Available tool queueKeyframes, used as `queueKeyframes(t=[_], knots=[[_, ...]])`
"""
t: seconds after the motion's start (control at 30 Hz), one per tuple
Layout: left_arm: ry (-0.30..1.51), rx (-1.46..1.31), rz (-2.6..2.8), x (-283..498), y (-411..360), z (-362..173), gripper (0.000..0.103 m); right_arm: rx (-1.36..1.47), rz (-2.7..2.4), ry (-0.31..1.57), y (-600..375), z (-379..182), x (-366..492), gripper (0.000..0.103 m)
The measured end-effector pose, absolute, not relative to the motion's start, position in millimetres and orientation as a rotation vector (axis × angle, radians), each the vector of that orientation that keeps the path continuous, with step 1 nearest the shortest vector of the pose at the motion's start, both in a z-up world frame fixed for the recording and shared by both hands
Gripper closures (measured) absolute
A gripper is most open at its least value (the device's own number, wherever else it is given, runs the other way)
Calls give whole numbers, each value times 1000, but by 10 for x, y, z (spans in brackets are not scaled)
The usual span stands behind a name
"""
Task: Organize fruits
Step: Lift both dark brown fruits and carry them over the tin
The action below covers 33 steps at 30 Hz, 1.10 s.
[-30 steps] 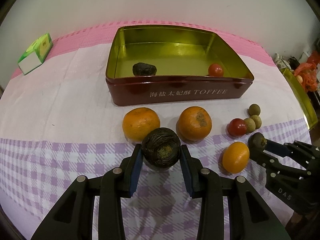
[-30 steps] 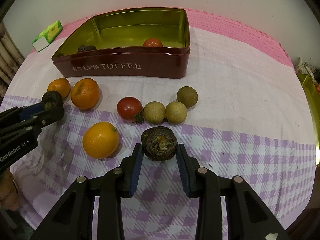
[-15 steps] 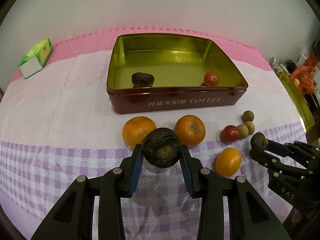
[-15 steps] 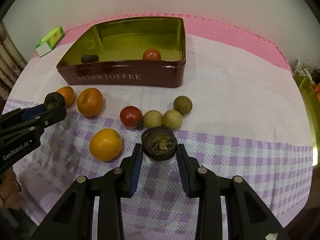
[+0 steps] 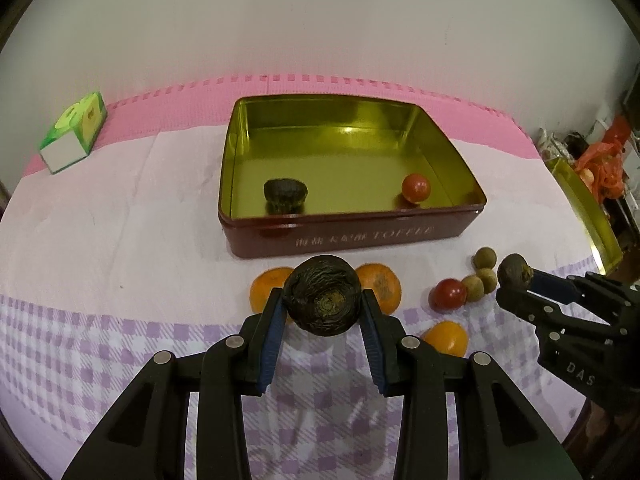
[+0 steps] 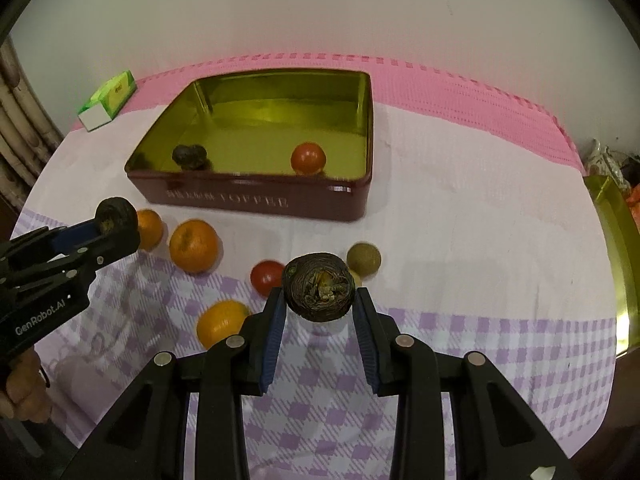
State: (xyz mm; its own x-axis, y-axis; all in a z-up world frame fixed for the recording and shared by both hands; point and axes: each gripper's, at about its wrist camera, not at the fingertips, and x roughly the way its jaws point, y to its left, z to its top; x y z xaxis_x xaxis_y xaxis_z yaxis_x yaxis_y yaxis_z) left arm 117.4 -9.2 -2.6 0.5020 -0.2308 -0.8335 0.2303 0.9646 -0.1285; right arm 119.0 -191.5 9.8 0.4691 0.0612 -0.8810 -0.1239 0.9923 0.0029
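My left gripper [image 5: 323, 306] is shut on a dark wrinkled fruit [image 5: 322, 300], held above the cloth in front of the toffee tin [image 5: 352, 236]. My right gripper [image 6: 319, 298] is shut on a second dark wrinkled fruit [image 6: 319, 292], also lifted. The tin [image 6: 256, 200] holds a dark fruit [image 5: 285, 194] and a red tomato [image 5: 416, 187]. On the cloth lie oranges [image 6: 194, 245] [image 6: 221, 322], a red tomato [image 6: 266, 277] and small brown round fruits [image 5: 485, 258]. Each gripper shows in the other's view, the left [image 6: 116, 216] and the right [image 5: 516, 276].
A green and white box [image 5: 74, 132] sits at the far left. A gold tin lid [image 5: 588, 216] stands at the table's right edge, with an orange bag [image 5: 604, 160] behind it. A white wall is behind the table.
Both grippers have risen with their dark fruits, and the table and tin now look farther below. The loose fruits have not moved.
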Motion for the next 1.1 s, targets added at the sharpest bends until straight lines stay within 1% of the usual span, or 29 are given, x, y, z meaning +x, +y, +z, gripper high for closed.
queueKeyframes(t=[0.3, 0.6, 1.1], knots=[[979, -13, -273, 1305, -55, 91, 65, -65, 129, 1036, -1894, 261, 1408, 71], [970, -16, -254, 1598, -45, 139, 65, -56, 150, 1005, -1775, 311, 1646, 71], [1021, 12, -237, 1983, -125, -112, 65, -55, 153, 1056, -1681, 59, 2112, 71]])
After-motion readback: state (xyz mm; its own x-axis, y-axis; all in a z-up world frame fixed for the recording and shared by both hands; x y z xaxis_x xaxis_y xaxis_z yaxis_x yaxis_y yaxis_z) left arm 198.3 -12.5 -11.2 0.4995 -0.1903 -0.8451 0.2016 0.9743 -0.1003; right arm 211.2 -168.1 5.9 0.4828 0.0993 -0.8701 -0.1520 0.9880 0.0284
